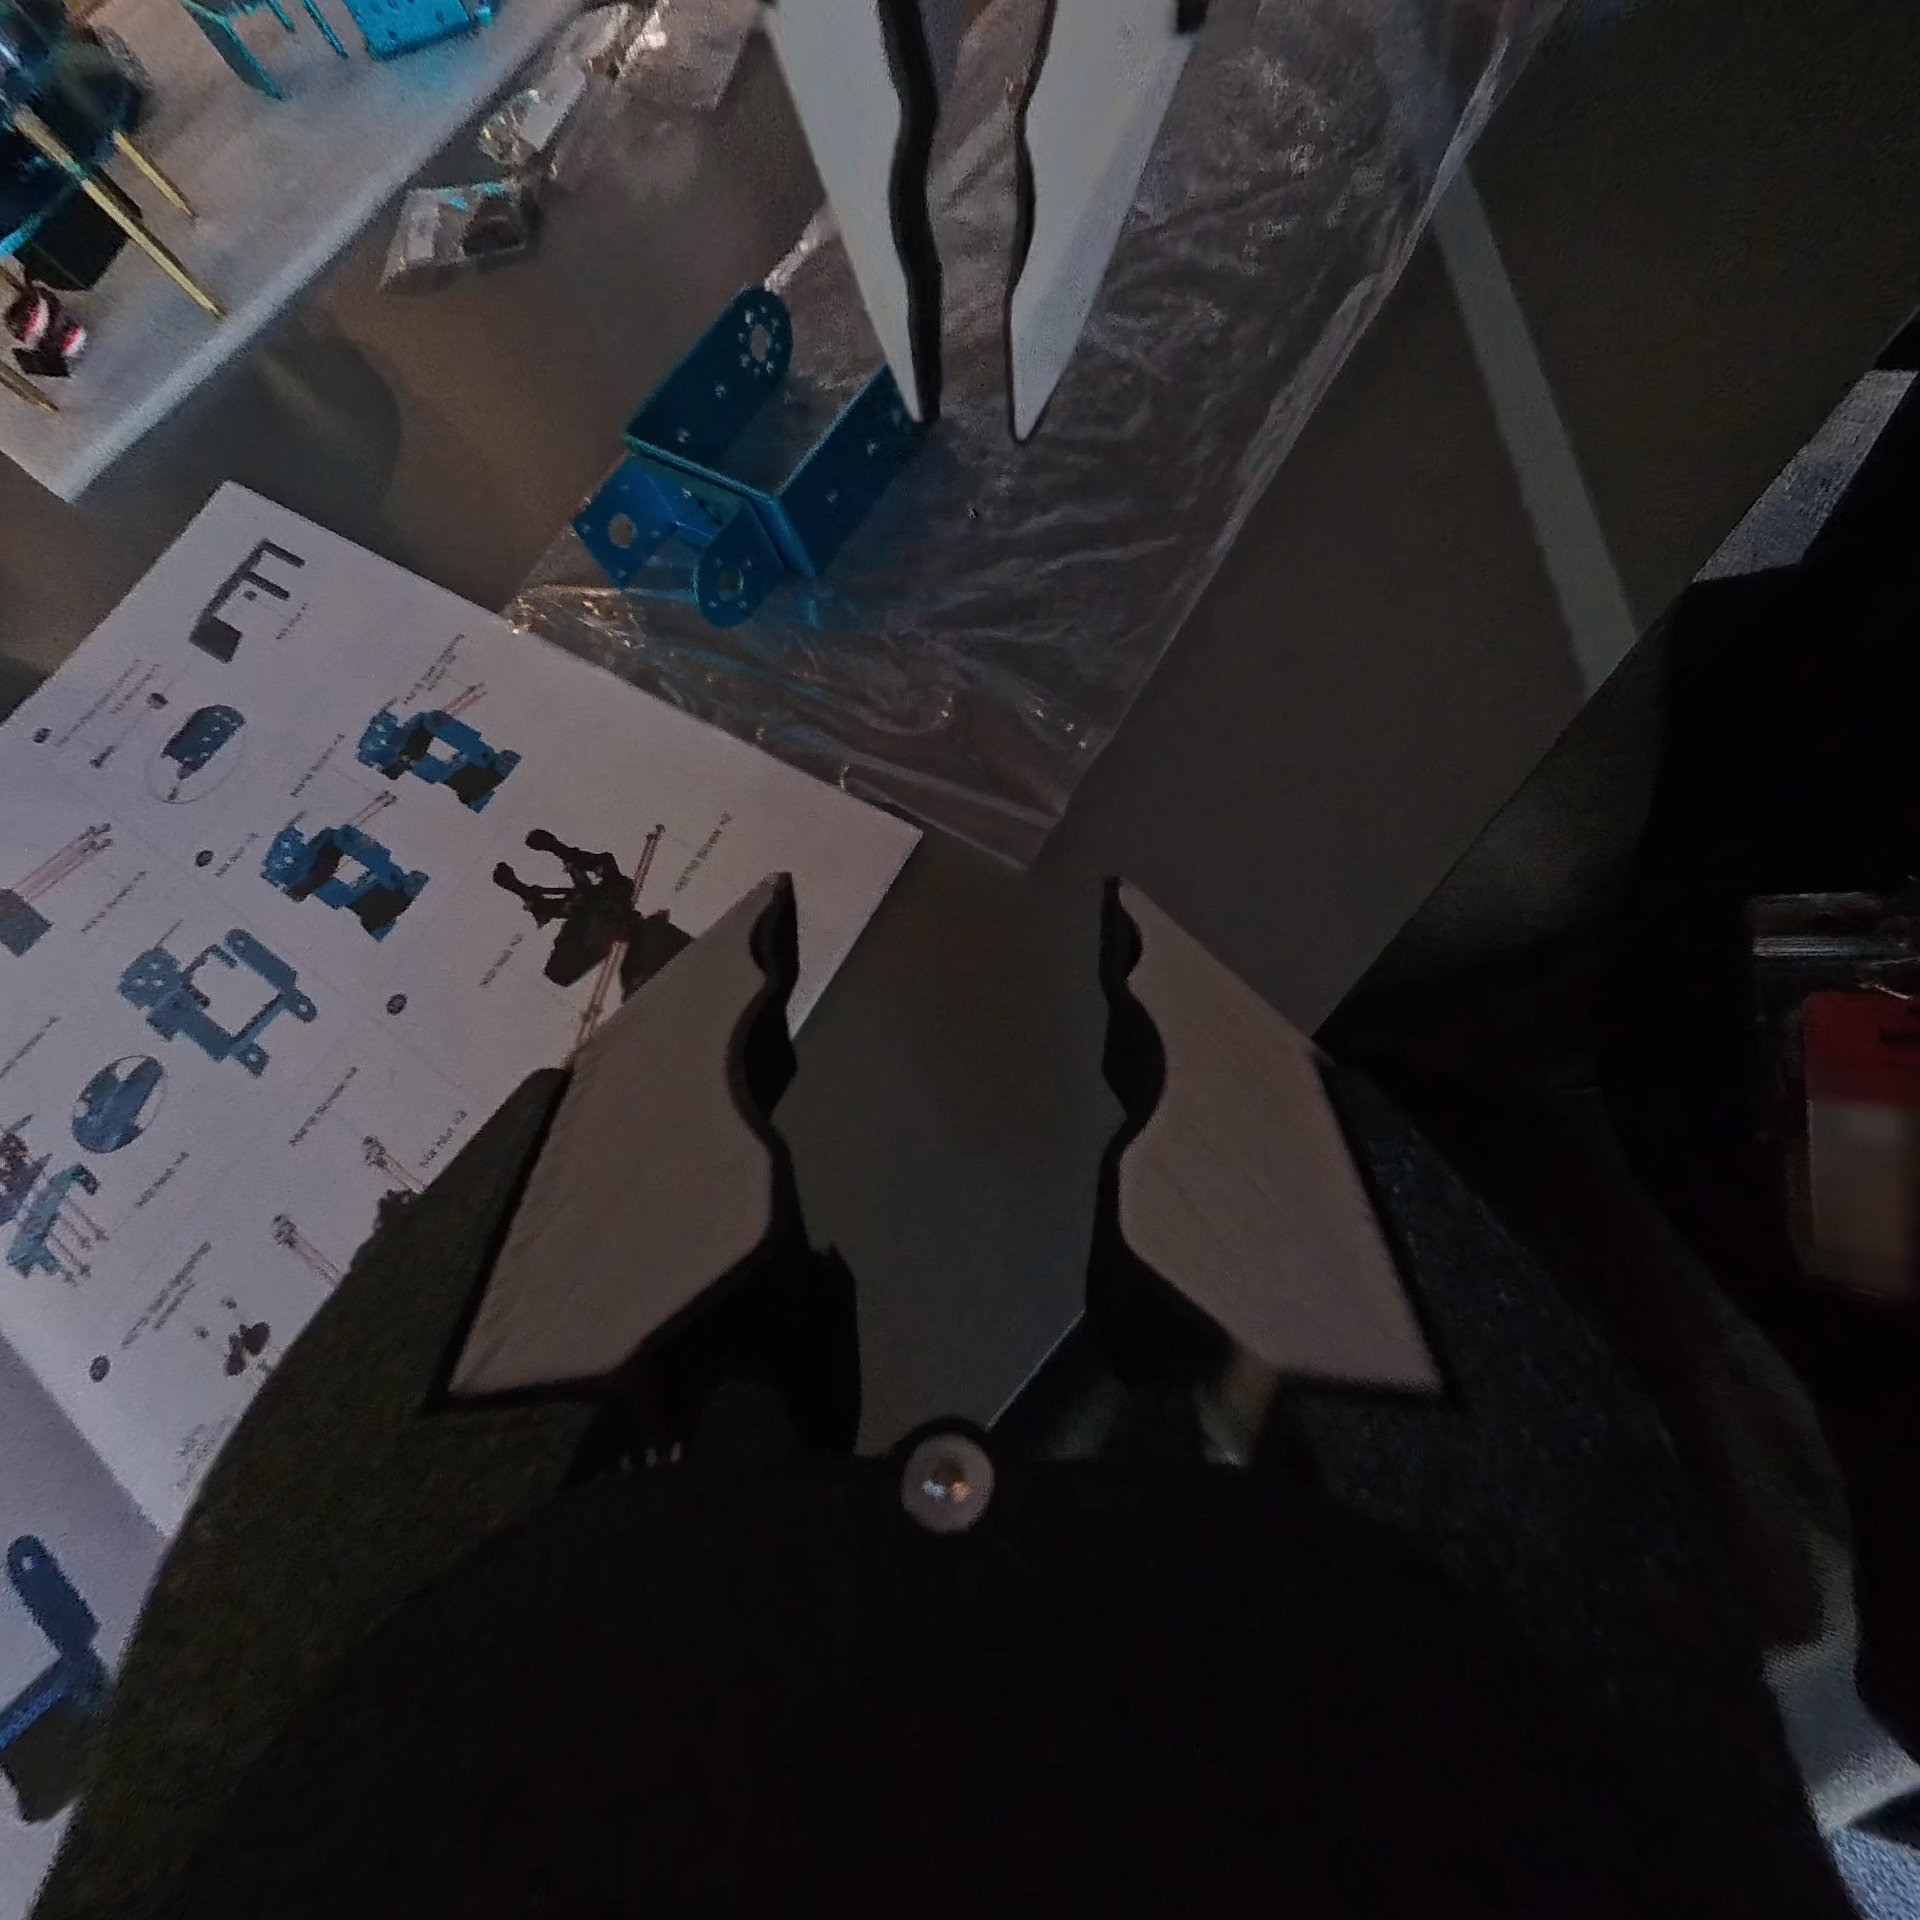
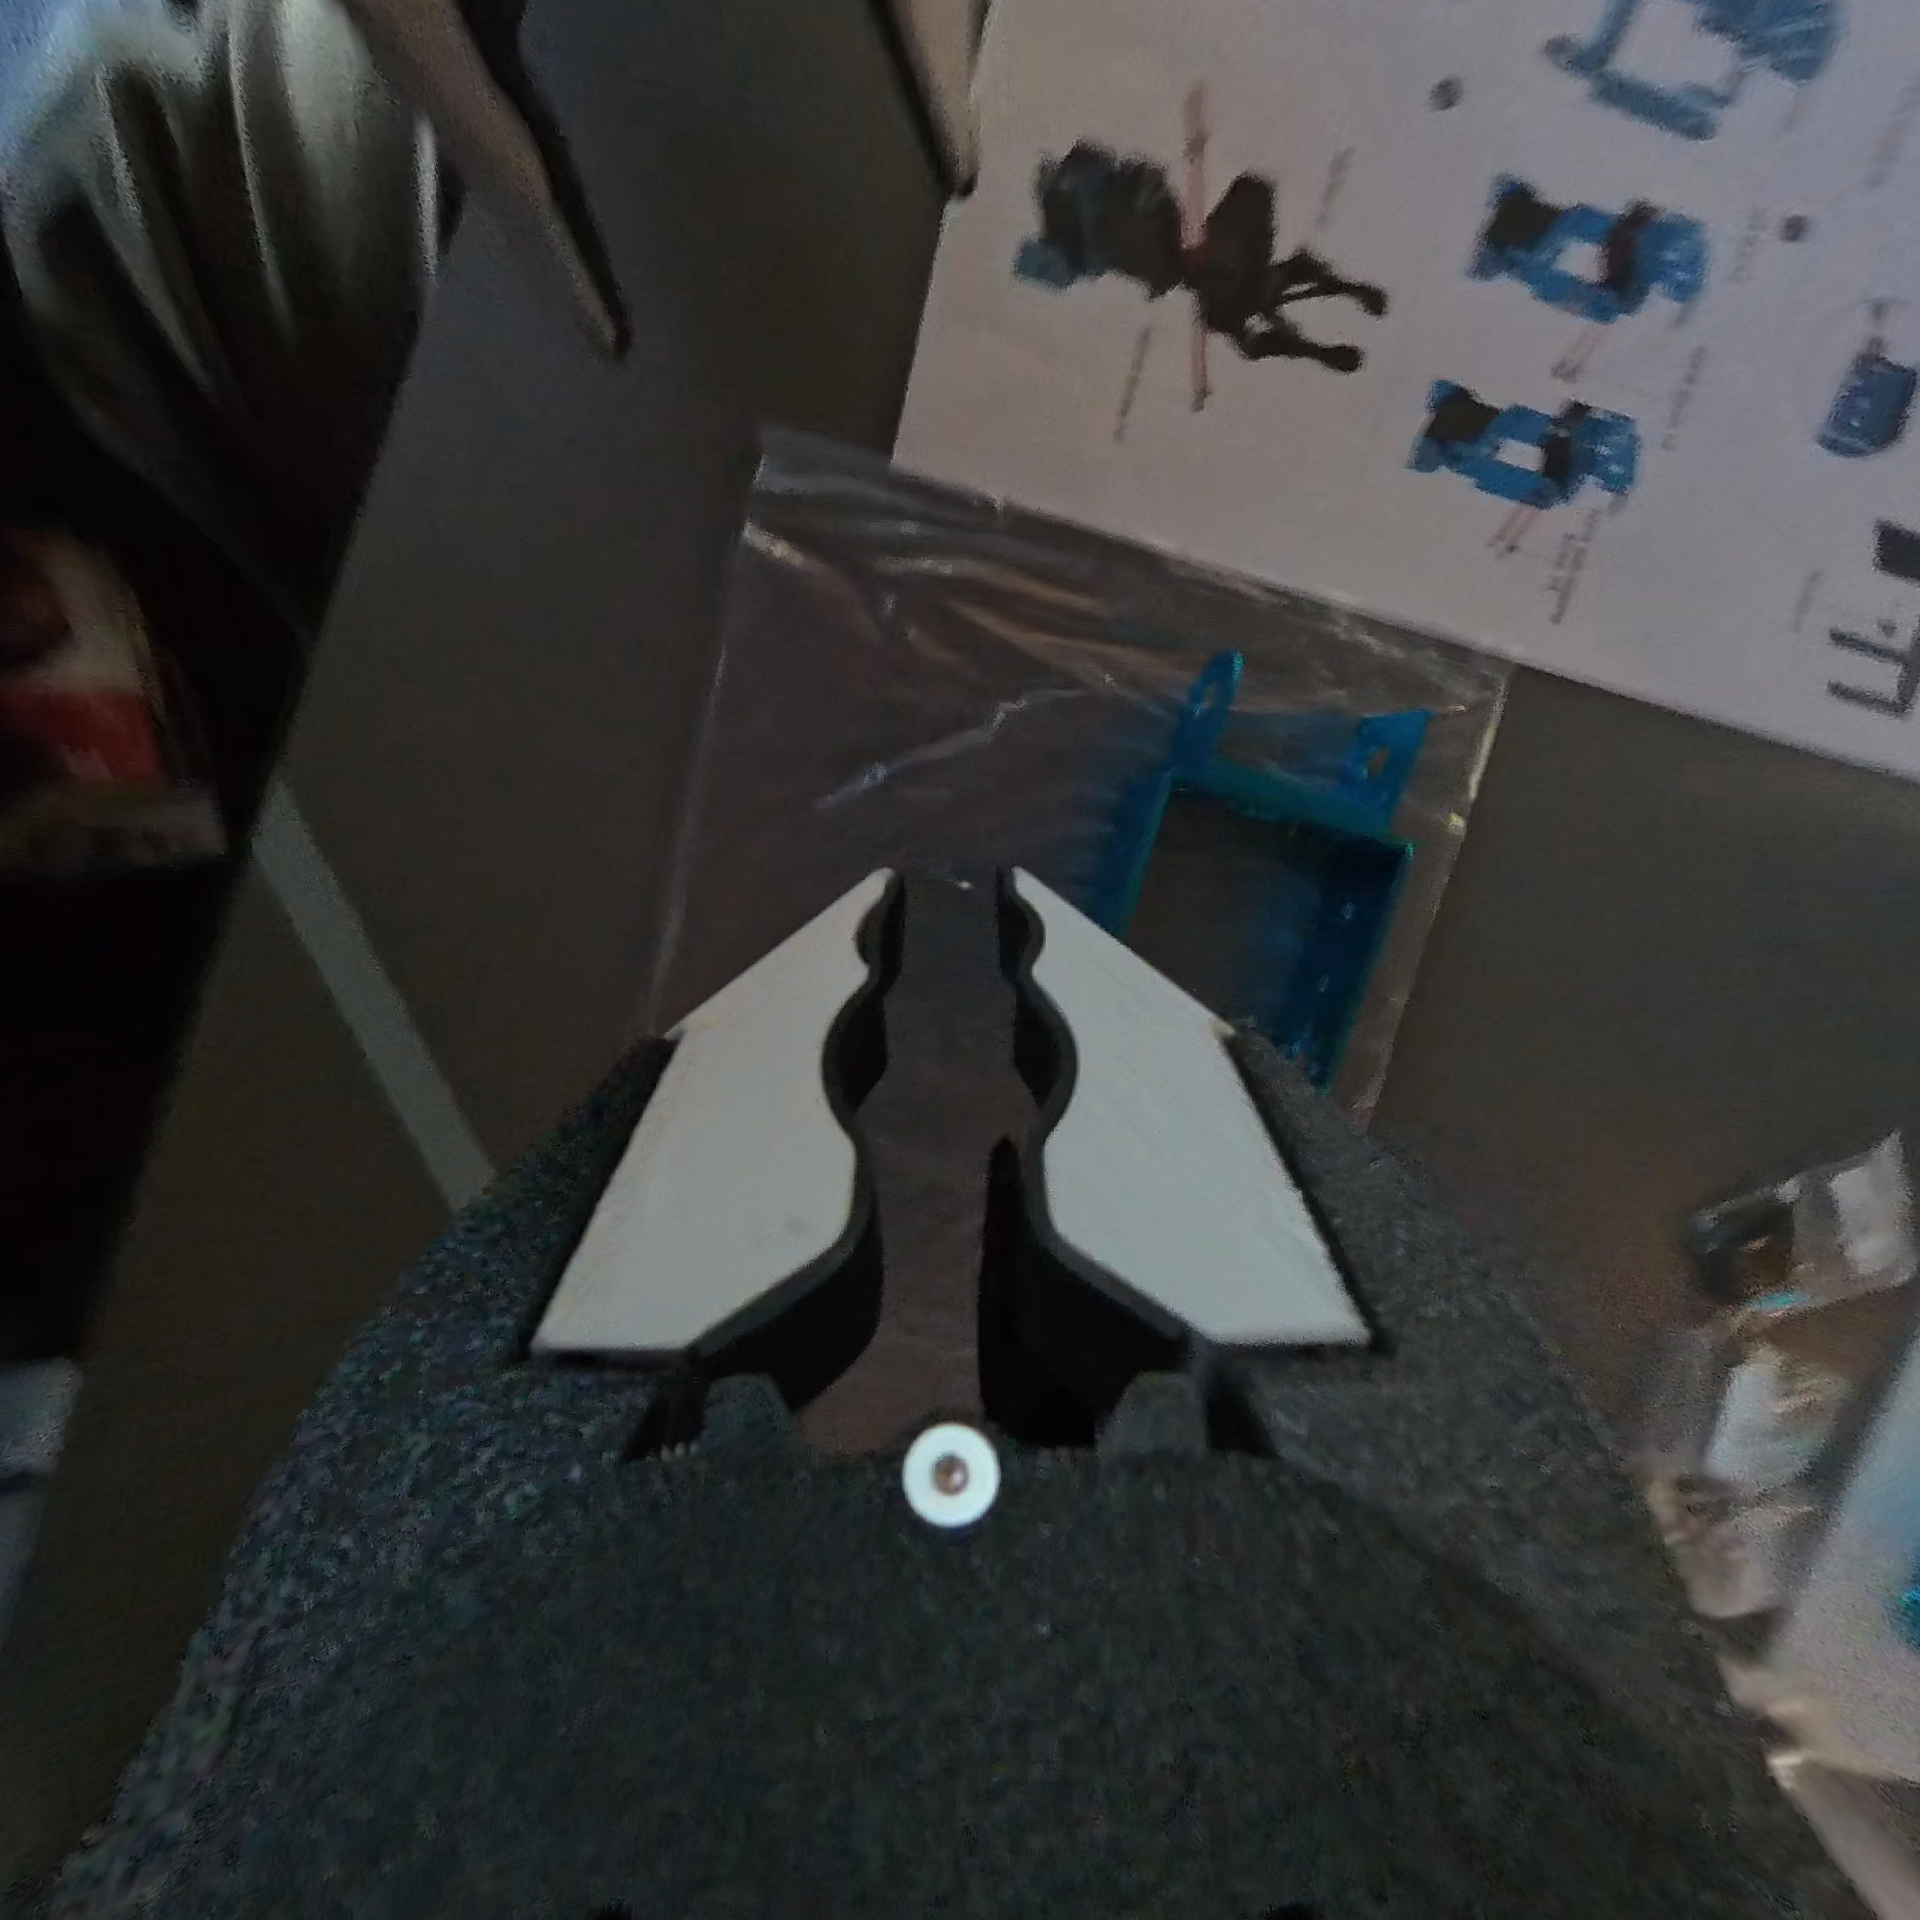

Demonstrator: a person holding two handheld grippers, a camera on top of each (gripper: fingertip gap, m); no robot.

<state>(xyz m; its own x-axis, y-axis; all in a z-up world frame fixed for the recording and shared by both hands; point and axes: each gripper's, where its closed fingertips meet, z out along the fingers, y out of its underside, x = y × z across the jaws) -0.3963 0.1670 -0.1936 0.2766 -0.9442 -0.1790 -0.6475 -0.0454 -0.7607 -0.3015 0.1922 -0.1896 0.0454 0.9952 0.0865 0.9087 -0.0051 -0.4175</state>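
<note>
A clear plastic bag (image 1: 1039, 623) lies on the grey table and holds blue metal brackets (image 1: 727, 488). My right gripper (image 1: 974, 416) comes down from the top of the left wrist view. Its tips rest on the bag just right of the brackets, jaws only narrowly apart. In the right wrist view the right gripper (image 2: 948, 881) sits over the bag (image 2: 935, 644), with the brackets (image 2: 1278, 883) to its right. My left gripper (image 1: 948, 894) is wide open and empty, above bare table between the bag and a printed assembly sheet (image 1: 312, 935). It shows at the top of the right wrist view (image 2: 790, 260).
Small clear bags of parts (image 1: 468, 223) lie farther back; more bags (image 2: 1787, 1403) lie at the right. Blue assembled parts (image 1: 405, 21) stand at the far left. A loose blue bracket (image 1: 52, 1662) lies below the sheet. A dark object with a red patch (image 1: 1849, 1091) sits beyond the table edge. The tips of one gripper are about 11 centimeters away from the tips of the other.
</note>
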